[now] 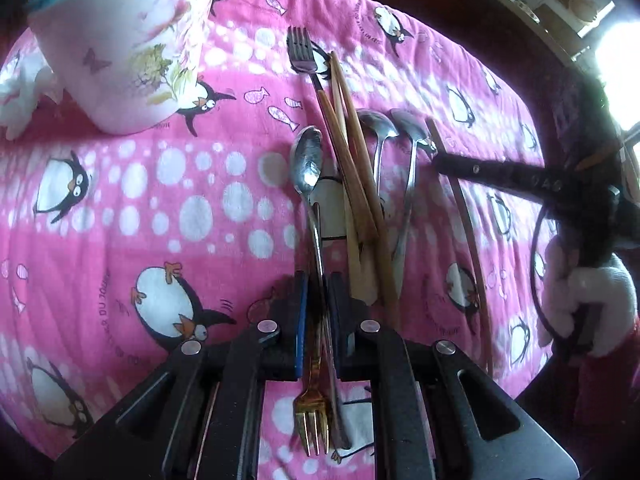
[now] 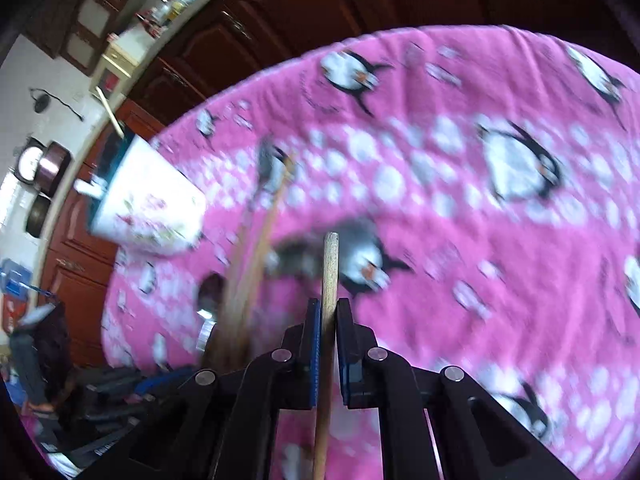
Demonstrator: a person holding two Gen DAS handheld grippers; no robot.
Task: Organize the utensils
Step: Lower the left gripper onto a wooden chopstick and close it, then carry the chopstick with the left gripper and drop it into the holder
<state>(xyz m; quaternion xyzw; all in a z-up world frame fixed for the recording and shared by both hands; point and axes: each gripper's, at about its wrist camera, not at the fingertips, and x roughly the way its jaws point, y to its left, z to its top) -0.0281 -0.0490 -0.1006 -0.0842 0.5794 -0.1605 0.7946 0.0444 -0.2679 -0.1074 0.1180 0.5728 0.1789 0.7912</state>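
The fingers [image 1: 301, 304] of the left gripper [image 1: 318, 300] are closed on the thin handle of a steel spoon [image 1: 307, 164]; a gold fork [image 1: 312, 416] lies in the same gap, with its prongs toward the camera, but whether it is also clamped cannot be told. The spoon's bowl is pointed away, over the pink cloth [image 1: 160, 208] with penguins.

Just beside this spoon, a bundle of wooden chopsticks [image 1: 360, 200] is seen lying on the cloth, together with a fork with a wooden handle [image 1: 304, 54] and two more steel spoons [image 1: 380, 136]. A white flowered cup [image 1: 120, 48] is standing at the far left of the cloth, well apart from the utensils.

In the right wrist view, the right gripper [image 2: 329, 316] is clenched on a single wooden chopstick [image 2: 329, 264], which runs straight through the narrow gap between the two fingers [image 2: 314, 320]. This view is blurred. The same cup [image 2: 148, 200] is visible at the left, with a stick [image 2: 110, 110] coming out of its mouth. In the left wrist view, the right gripper [image 1: 444, 164] is seen at the right, held by a white-gloved hand [image 1: 580, 296].
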